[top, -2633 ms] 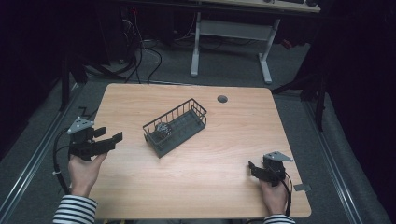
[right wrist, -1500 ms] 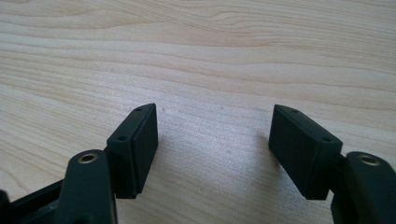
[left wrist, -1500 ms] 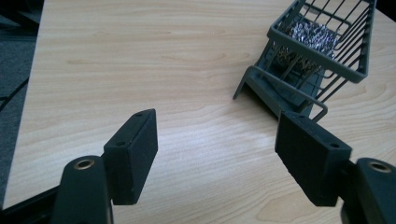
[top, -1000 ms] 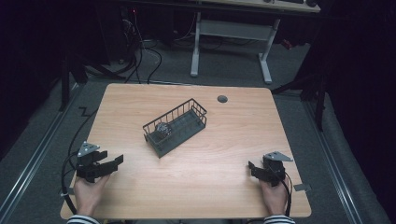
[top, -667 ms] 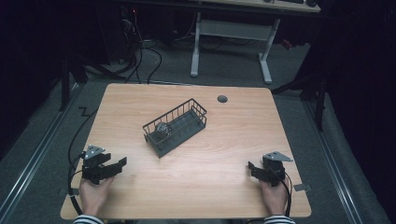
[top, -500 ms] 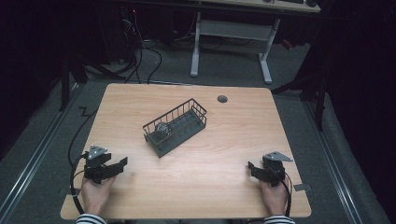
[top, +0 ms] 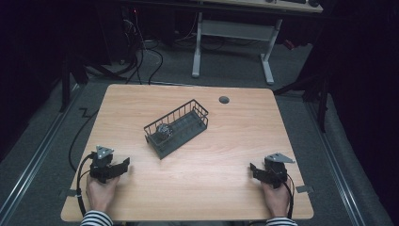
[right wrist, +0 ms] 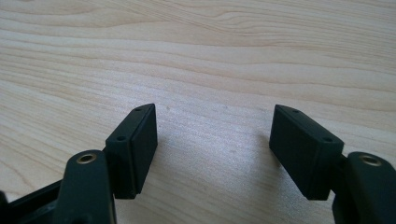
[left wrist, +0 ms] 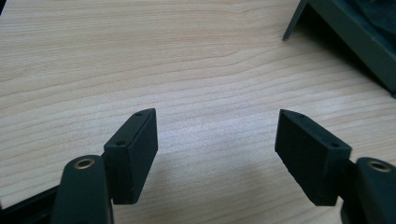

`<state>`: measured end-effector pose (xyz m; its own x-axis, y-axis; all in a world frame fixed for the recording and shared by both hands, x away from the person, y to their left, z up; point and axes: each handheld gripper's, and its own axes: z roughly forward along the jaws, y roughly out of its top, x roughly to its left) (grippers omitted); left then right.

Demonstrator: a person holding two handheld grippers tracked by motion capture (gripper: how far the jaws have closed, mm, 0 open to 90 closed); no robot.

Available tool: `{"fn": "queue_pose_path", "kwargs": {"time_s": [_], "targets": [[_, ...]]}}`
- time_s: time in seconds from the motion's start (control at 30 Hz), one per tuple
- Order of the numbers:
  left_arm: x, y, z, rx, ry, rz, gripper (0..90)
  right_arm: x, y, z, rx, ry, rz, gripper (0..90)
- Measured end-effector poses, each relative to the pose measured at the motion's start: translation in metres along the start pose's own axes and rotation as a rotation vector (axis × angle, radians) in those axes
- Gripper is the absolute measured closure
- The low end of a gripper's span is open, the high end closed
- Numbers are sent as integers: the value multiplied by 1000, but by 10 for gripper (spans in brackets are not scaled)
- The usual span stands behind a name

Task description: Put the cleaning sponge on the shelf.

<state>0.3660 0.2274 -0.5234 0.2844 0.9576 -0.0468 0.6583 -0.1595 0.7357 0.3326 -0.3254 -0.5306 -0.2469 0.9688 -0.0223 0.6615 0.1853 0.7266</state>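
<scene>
A dark wire basket [top: 177, 128] stands slantwise at the middle of the wooden table [top: 226, 141], with a crumpled shiny object [top: 163, 130] in its near left end. My left gripper [top: 123, 165] rests near the table's front left, open, with nothing between its jaws [left wrist: 215, 149]. A corner of the basket [left wrist: 355, 37] shows at the upper right of the left gripper view. My right gripper [top: 254, 170] sits at the front right, open over bare wood [right wrist: 212, 149]. A hand holds each gripper from below.
A round cable hole [top: 224, 100] lies near the table's far edge. Behind the table stands a white desk frame [top: 233, 33] on grey carpet, with cables [top: 141, 52] on the floor at the back left. A black cable [top: 77, 150] trails off the table's left side.
My left gripper has moved from the table's left edge toward the person and slightly right, down to the front left. The right gripper has stayed still.
</scene>
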Motion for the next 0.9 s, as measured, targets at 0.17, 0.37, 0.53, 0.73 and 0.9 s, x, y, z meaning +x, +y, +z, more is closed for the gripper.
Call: {"fn": "queue_pose_path", "kwargs": {"time_s": [0.17, 0.37, 0.53, 0.73, 0.9], "targets": [[-1, 0, 4, -7, 13, -5, 305, 0, 0, 0, 0, 0, -1, 325], [-2, 0, 6, -2, 21, 8, 304, 0, 0, 0, 0, 1, -1, 325], [-2, -2, 10, 5, 25, 16, 302, 0, 0, 0, 0, 1, -1, 325], [-3, -3, 15, 5, 30, 16, 296, 0, 0, 0, 0, 3, -1, 324], [-6, -5, 15, -8, 39, 9, 286, 0, 0, 0, 0, 3, -2, 324]]}}
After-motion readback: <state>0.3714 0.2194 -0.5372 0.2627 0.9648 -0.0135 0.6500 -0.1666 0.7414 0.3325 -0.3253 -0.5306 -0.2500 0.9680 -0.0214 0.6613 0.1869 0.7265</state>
